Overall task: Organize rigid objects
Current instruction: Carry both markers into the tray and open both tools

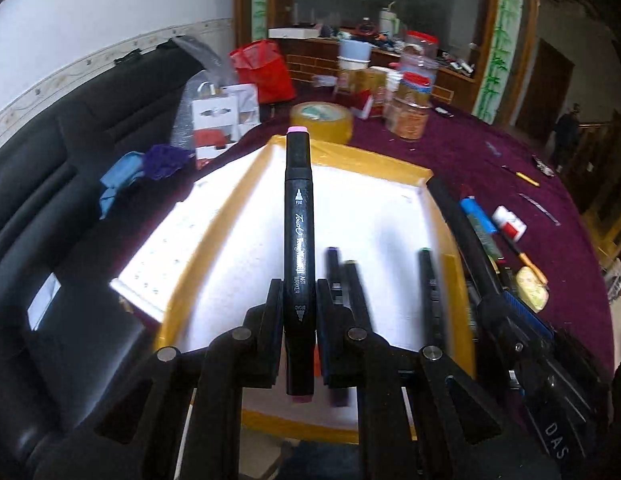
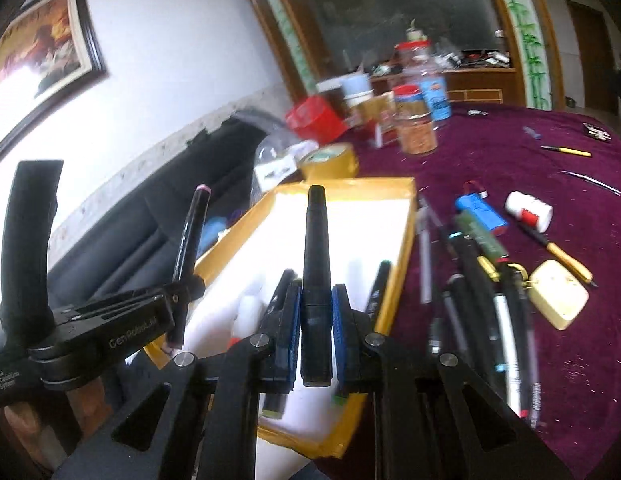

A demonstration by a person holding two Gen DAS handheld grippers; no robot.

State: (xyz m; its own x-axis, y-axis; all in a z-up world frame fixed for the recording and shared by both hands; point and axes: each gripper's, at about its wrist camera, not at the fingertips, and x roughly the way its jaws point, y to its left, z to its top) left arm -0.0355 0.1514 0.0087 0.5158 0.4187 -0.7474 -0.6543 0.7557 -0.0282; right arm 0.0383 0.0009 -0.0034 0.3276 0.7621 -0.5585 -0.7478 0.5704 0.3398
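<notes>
My left gripper [image 1: 298, 300] is shut on a black art marker with pink ends [image 1: 297, 216], held above a white foam tray with yellow taped rim [image 1: 390, 216]. Three dark markers [image 1: 350, 280] lie in the tray. My right gripper [image 2: 316, 308] is shut on a black pen [image 2: 315, 264] above the same tray [image 2: 402, 240]. The left gripper [image 2: 178, 284] with its pink-ended marker [image 2: 190, 236] shows at the left of the right wrist view. A pile of pens [image 2: 482, 296] lies on the purple cloth right of the tray.
On the purple tablecloth [image 2: 510, 160] lie a blue battery pack [image 2: 480, 210], a white and red bottle [image 2: 528, 208], a yellow pen [image 2: 566, 260], a yellow box [image 2: 558, 294], a tape roll [image 1: 322, 120] and jars [image 1: 410, 108]. A black sofa [image 1: 50, 184] stands left.
</notes>
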